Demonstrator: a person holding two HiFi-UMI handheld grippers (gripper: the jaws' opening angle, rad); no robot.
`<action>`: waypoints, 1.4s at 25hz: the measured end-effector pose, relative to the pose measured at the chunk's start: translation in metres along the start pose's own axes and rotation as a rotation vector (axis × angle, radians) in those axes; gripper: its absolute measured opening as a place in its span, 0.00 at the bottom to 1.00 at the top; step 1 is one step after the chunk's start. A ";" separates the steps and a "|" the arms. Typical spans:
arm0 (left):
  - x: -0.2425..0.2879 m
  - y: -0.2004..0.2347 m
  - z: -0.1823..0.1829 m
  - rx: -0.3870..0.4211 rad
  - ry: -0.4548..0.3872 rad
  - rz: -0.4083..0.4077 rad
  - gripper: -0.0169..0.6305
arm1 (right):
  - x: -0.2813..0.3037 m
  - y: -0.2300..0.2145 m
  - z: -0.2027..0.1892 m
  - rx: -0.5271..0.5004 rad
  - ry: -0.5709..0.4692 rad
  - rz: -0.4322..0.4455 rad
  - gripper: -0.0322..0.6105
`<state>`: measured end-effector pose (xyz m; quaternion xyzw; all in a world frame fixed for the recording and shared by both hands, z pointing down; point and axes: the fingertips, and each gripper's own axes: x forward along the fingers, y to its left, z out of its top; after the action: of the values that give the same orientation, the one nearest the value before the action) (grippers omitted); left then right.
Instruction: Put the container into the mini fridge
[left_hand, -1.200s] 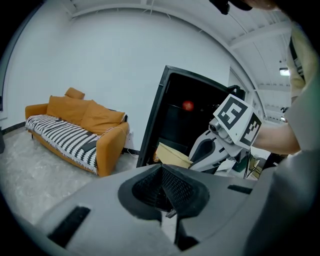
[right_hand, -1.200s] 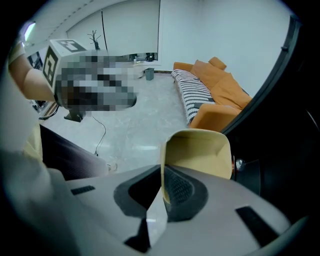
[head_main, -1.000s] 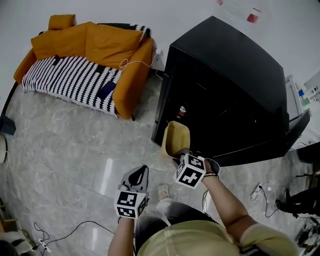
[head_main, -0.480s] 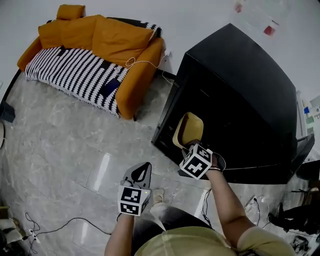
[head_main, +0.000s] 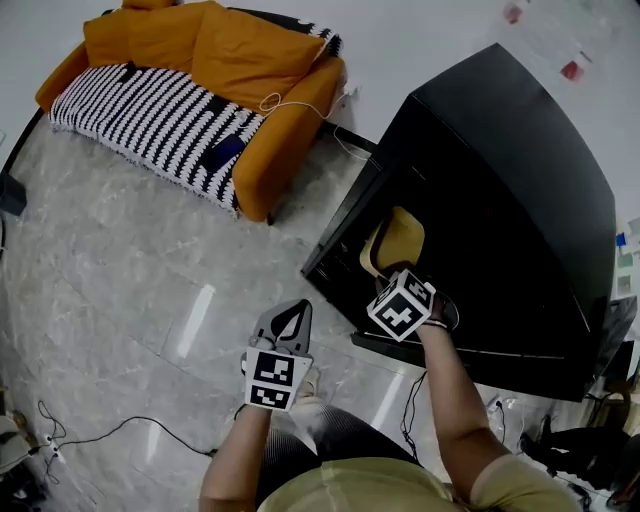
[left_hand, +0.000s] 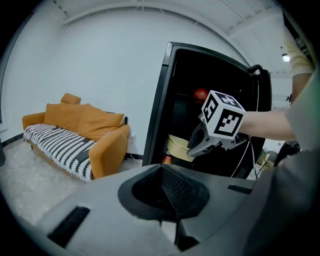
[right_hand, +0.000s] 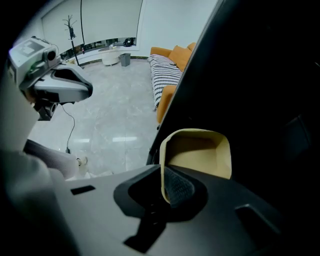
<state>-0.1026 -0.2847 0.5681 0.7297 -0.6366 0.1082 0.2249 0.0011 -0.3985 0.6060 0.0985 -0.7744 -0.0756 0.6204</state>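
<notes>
The tan container (head_main: 396, 241) is held at the open front of the black mini fridge (head_main: 500, 170), partly inside its dark interior. My right gripper (head_main: 392, 282) is shut on the container's near rim (right_hand: 162, 165); the container (right_hand: 200, 152) opens toward the camera in the right gripper view. In the left gripper view the container (left_hand: 180, 147) shows below the marker cube (left_hand: 223, 116), in the fridge's doorway (left_hand: 190, 115). My left gripper (head_main: 290, 322) hangs low over the floor, left of the fridge, its jaws shut on nothing (left_hand: 167, 200).
An orange sofa (head_main: 200, 90) with a striped black-and-white cover stands against the wall to the left. The fridge door (head_main: 600, 350) hangs open at the right. A red object (left_hand: 200, 94) sits on an upper shelf inside. Cables (head_main: 90, 435) lie on the marble floor.
The right gripper has carried the container up and forward, from in front of the fridge into its opening. The left gripper stayed low, drifting slightly right.
</notes>
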 end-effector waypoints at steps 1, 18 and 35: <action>0.004 -0.001 0.001 -0.003 -0.003 -0.002 0.06 | 0.002 -0.003 -0.001 0.002 0.005 -0.004 0.11; 0.064 0.012 0.017 -0.013 -0.032 0.024 0.06 | 0.034 -0.045 0.005 0.039 0.024 -0.042 0.11; 0.083 0.002 0.024 -0.034 -0.041 -0.011 0.06 | 0.044 -0.062 0.008 0.148 -0.085 -0.153 0.11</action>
<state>-0.0936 -0.3689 0.5841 0.7312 -0.6390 0.0810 0.2248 -0.0119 -0.4693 0.6309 0.1997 -0.7936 -0.0696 0.5705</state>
